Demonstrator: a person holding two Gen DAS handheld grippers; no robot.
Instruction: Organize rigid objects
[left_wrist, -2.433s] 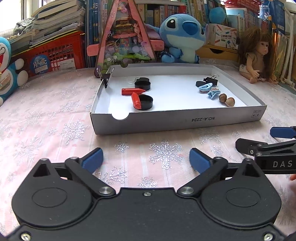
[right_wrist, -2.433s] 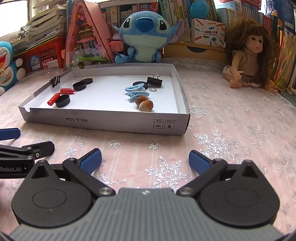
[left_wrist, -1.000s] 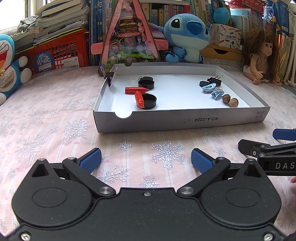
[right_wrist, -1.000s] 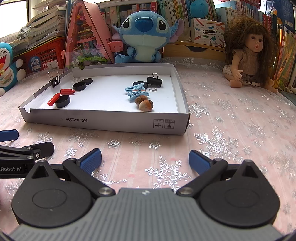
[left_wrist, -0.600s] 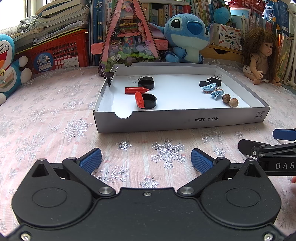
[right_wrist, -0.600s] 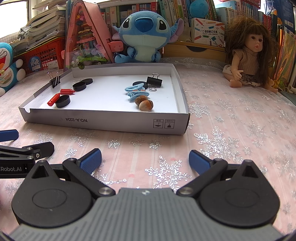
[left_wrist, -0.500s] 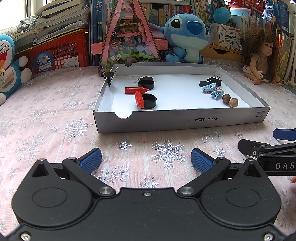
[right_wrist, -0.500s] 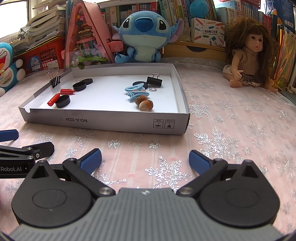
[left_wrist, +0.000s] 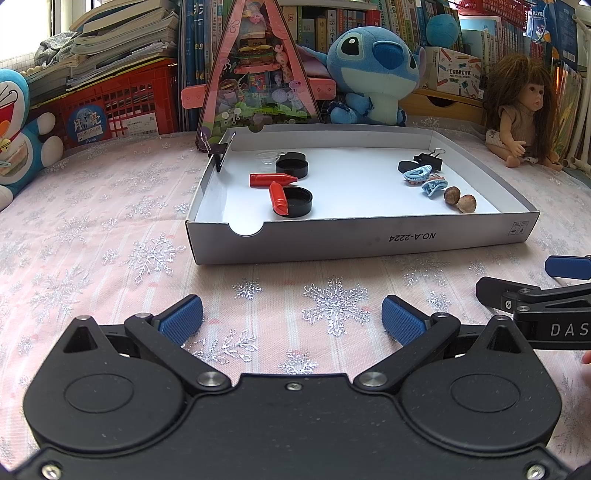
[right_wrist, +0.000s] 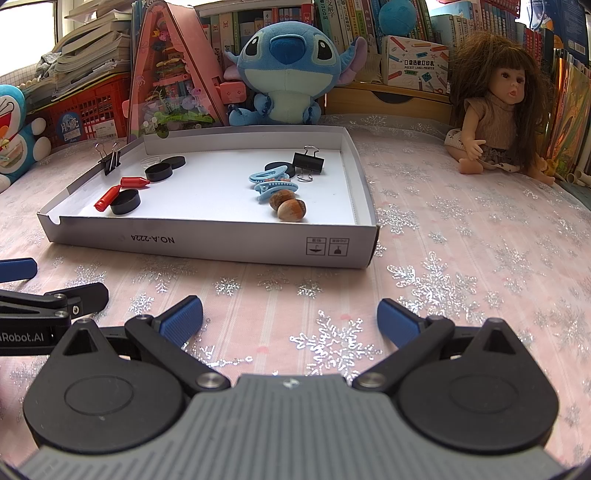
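A shallow white cardboard tray (left_wrist: 369, 240) (right_wrist: 221, 242) lies on the pink snowflake cloth. Inside it on the left are two red crayon-shaped pieces (left_wrist: 272, 180) (right_wrist: 107, 197) and black round lids (left_wrist: 295, 201) (right_wrist: 125, 202). On the right lie two blue hair clips (left_wrist: 424, 179) (right_wrist: 271, 184), two brown nuts (left_wrist: 460, 199) (right_wrist: 290, 208) and a black binder clip (left_wrist: 428, 160) (right_wrist: 308, 162). Another binder clip (left_wrist: 218, 151) (right_wrist: 110, 160) grips the tray's left wall. My left gripper (left_wrist: 291, 319) and right gripper (right_wrist: 290, 317) both hover open and empty, short of the tray's front wall.
A blue plush toy (right_wrist: 288, 62), a pink triangular toy house (left_wrist: 255, 70), a doll (right_wrist: 495, 107), a red crate (left_wrist: 114, 110) and bookshelves line the back. A blue-and-white plush (left_wrist: 18, 122) sits far left. Each gripper's finger shows at the other view's edge.
The left view has shifted slightly since 2.4 s ago, so the tray sits a little farther and more centred. Over the last second nothing has visibly moved.
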